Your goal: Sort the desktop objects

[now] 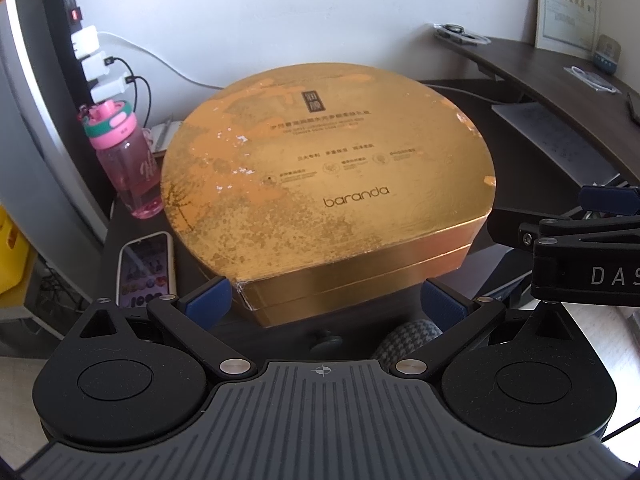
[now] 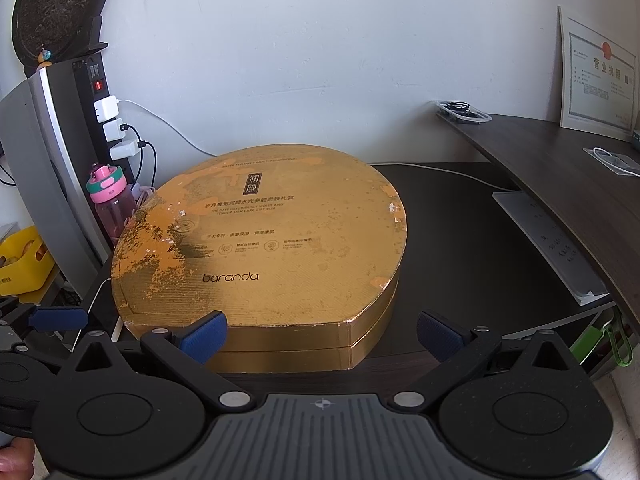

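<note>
White wall and a dark desk (image 2: 460, 240) frame the scene. On the desk lies a gold box (image 2: 272, 248), lid on, its flat front edge at the desk's near edge. Both grippers sit just short of that front edge: the left gripper (image 1: 326, 300) has its jaws spread wide across the box's left front corner, holding nothing, and the right gripper (image 2: 322, 334) is likewise spread and empty, facing the right part of the front wall.

Just left of the box stand a pink bottle (image 1: 128, 160) and, nearer, a phone (image 1: 148, 268) lying flat beside the box's left side.

My judgement of the risk: the box is broad and its lid is a separate shell, so a pinch on the lid alone could lift it off the base; sliding the box leftward could tip the bottle or push the phone off the edge.

Only the left view shows the phone. Only the right view shows the papers (image 2: 548, 240) under the raised shelf (image 2: 560, 168), and a yellow bin (image 2: 24, 260) low at left. Whether the box already lies where sorting wants it, I cannot tell.
</note>
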Tool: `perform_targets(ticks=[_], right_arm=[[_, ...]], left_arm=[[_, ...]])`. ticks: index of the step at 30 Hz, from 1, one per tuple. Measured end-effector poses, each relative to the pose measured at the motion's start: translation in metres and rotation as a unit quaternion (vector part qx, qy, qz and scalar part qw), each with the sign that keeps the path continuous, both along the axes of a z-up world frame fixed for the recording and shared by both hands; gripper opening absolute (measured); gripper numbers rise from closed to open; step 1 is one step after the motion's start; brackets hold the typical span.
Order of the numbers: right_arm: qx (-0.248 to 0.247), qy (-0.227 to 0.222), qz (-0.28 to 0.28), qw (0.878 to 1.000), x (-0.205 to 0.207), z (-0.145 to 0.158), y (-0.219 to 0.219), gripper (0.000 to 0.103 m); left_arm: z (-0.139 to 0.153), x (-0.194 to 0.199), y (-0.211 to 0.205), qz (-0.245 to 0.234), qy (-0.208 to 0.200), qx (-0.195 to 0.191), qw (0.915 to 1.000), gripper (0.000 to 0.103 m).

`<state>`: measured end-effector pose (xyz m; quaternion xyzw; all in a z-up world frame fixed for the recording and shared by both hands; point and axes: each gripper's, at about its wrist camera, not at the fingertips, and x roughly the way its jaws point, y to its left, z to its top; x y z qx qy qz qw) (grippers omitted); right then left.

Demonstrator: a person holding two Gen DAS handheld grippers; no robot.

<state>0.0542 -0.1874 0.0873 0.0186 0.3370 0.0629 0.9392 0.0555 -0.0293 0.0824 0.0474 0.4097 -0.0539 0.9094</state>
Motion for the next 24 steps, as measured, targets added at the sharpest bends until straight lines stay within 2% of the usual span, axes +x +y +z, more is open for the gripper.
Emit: perform_targets(ticks=[24], right_arm=[[-0.016, 0.004, 0.009, 1.0, 0.002, 0.001, 0.015, 0.102]], left_arm=[[-0.003, 0.003, 0.016, 0.004, 0.0, -0.015, 0.9999, 0.103]])
